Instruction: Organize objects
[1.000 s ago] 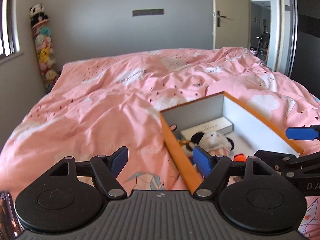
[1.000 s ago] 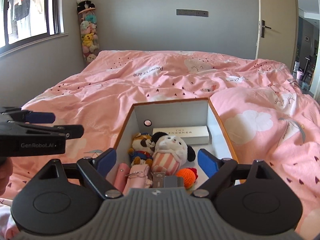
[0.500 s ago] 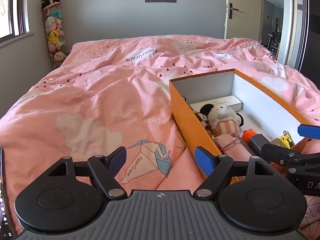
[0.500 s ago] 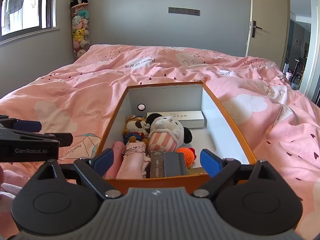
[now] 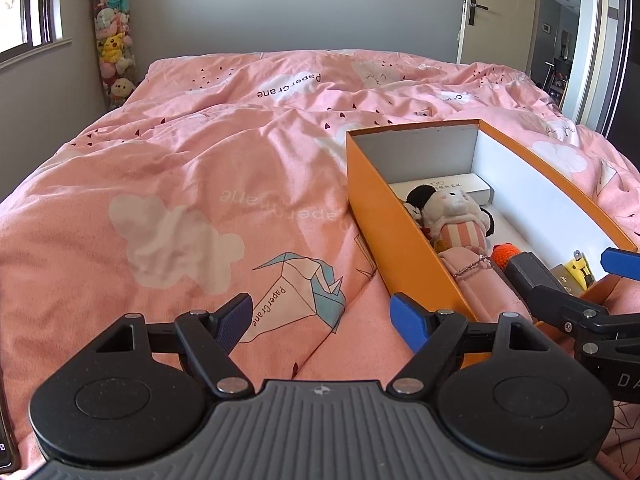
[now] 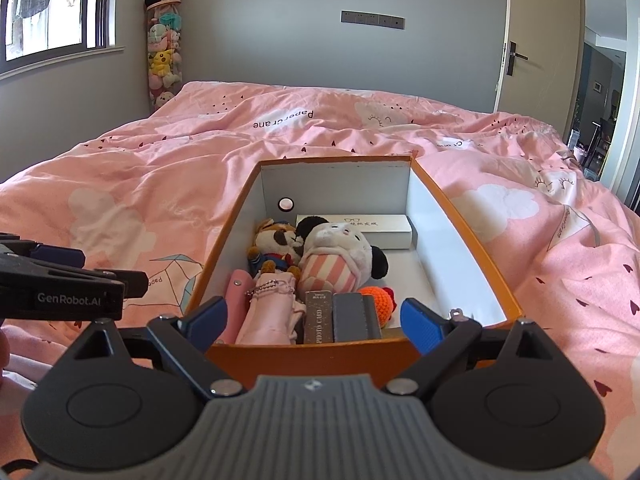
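A: In the left wrist view, what is lying on the bed [image 5: 192, 184]?

B: One orange box [image 5: 404, 240] is sitting on the pink cover, to the right of the left gripper [image 5: 320, 316]. Inside it I am counting one white plush [image 5: 452, 216], one pink pouch [image 5: 480, 280], one orange knitted ball [image 5: 502, 254], one white case [image 5: 468, 186] at the far end and one yellow item [image 5: 578, 270] in the near right corner.

A: And the gripper?

B: It is tilting down toward the cover beside the box's near left corner. Its jaws are standing wide apart and holding nothing. Open cover is stretching away to the left.

A: Now the right wrist view.

B: The same box [image 6: 320, 356] is lying straight ahead, its near wall just beyond the right gripper [image 6: 312, 320]. I am counting two plush toys, the white one [image 6: 340, 256] and a brown one [image 6: 276, 246], one pink pouch [image 6: 272, 312], two upright cards [image 6: 340, 318], one knitted ball [image 6: 378, 300] and one white case [image 6: 372, 230].

A: Its jaws?

B: Spread wide, holding nothing, with a tip over each near corner. The box's right half is showing bare white floor. The left gripper [image 6: 80, 272] is reaching in from the left edge, outside the box.
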Demonstrator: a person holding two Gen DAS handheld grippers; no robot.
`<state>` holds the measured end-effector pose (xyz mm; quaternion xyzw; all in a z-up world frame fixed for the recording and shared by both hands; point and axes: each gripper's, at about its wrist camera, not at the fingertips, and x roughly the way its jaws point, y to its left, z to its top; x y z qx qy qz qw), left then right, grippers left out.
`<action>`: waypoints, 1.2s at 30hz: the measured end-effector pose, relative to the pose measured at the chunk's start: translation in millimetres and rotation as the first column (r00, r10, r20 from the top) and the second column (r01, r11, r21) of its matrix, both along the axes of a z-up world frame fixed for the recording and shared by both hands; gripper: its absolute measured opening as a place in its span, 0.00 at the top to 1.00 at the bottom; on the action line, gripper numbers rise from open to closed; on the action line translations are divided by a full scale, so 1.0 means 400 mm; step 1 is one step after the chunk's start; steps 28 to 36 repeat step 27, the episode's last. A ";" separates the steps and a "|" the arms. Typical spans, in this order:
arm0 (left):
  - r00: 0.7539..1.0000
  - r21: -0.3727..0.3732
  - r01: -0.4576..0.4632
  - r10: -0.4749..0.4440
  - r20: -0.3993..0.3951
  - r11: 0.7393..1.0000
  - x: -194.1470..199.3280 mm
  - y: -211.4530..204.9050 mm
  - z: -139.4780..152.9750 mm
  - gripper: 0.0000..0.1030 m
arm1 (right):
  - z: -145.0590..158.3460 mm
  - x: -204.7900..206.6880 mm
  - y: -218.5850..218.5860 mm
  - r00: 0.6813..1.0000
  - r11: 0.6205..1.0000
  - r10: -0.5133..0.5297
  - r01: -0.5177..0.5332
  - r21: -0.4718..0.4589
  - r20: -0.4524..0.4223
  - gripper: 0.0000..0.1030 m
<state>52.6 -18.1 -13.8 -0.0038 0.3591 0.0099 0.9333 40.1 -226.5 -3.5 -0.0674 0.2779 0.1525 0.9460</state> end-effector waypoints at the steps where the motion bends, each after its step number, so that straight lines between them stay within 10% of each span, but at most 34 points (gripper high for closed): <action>1: 1.000 -0.001 0.001 -0.001 -0.001 1.000 0.001 0.001 0.001 0.10 | 0.000 0.000 0.000 1.000 1.000 0.001 -0.001 0.000 -0.001 0.09; 36: 1.000 0.006 0.012 -0.012 -0.010 1.000 0.006 -0.001 -0.004 0.10 | -0.006 0.001 0.012 1.000 1.000 0.017 -0.017 -0.008 -0.016 0.09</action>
